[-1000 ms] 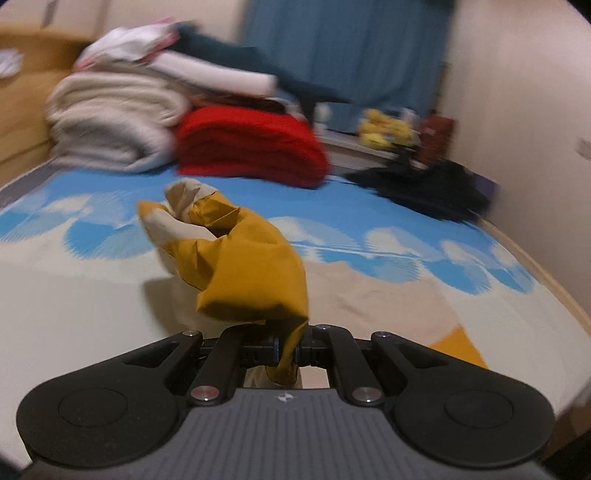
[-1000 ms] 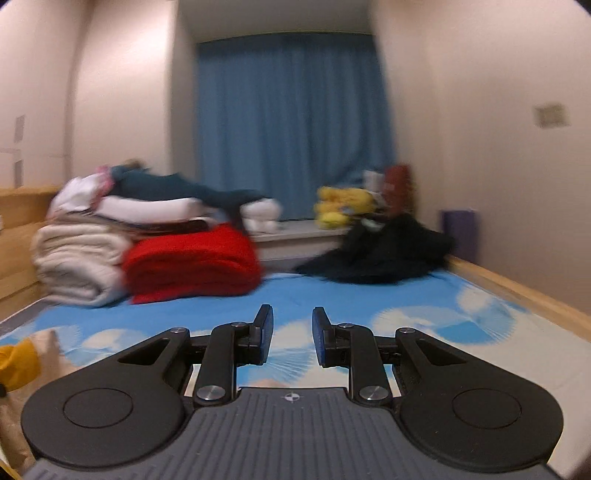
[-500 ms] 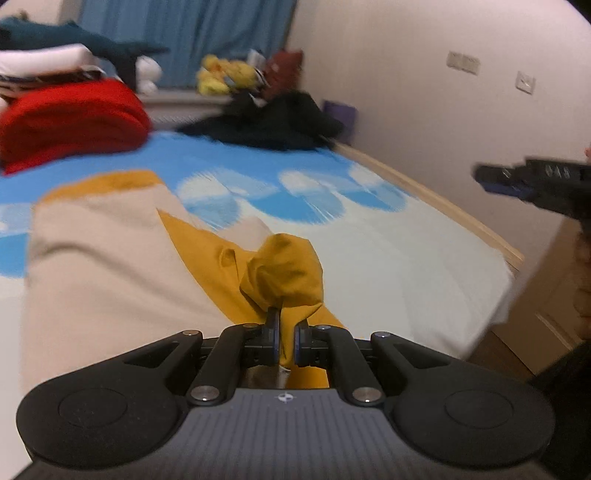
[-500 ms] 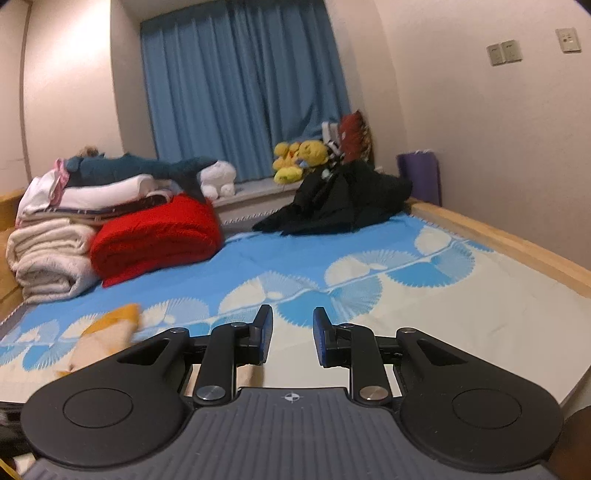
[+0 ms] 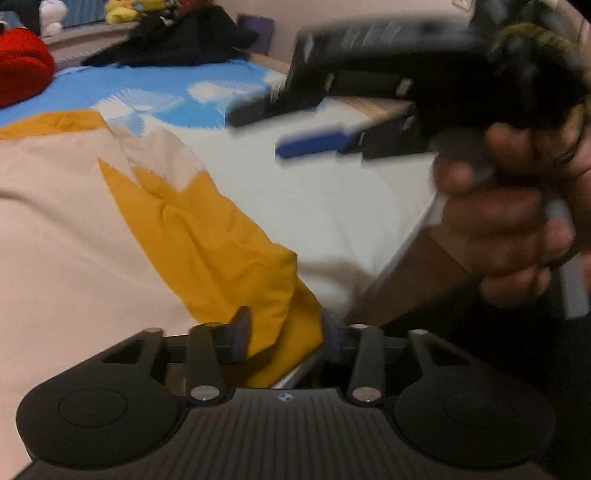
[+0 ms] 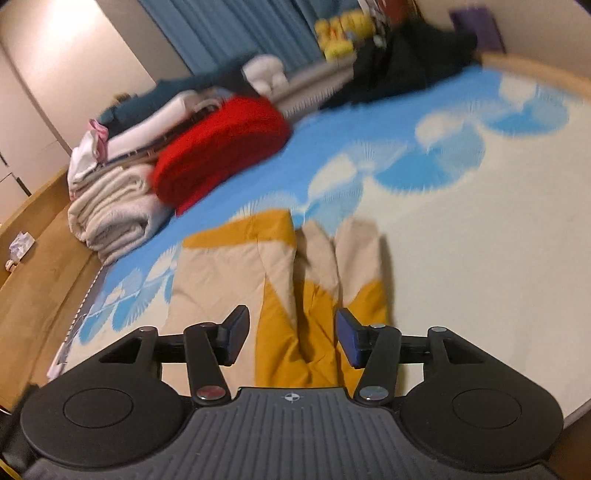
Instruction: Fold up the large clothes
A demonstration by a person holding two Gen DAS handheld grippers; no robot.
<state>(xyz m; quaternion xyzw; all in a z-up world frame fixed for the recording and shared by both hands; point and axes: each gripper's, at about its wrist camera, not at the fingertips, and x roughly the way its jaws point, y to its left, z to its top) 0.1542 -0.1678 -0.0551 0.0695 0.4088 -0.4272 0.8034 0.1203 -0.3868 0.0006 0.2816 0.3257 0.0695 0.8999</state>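
Note:
A large beige and mustard garment (image 6: 229,266) lies spread on the bed; its mustard sleeve (image 5: 207,240) is laid across it toward the near bed edge. My left gripper (image 5: 284,336) is low at that edge, its jaws opening. The sleeve's end lies loose between them, and the pads do not press on it. My right gripper (image 6: 291,336) hovers over the mustard part of the garment, its jaws opening too, with nothing gripped. In the left wrist view the right gripper (image 5: 273,129) shows blurred at the upper right, held by a hand (image 5: 509,229).
At the far side of the bed lie a folded red blanket (image 6: 218,147), rolled cream blankets (image 6: 114,210) and a black clothes heap (image 6: 402,66). Yellow plush toys (image 6: 340,33) sit by the blue curtain (image 6: 229,26). The wooden bed frame (image 6: 40,266) runs along the left.
The left gripper swung right and down with the mustard sleeve, laid it at the near bed edge and parted its jaws. The right gripper tipped down over the garment and widened its jaws.

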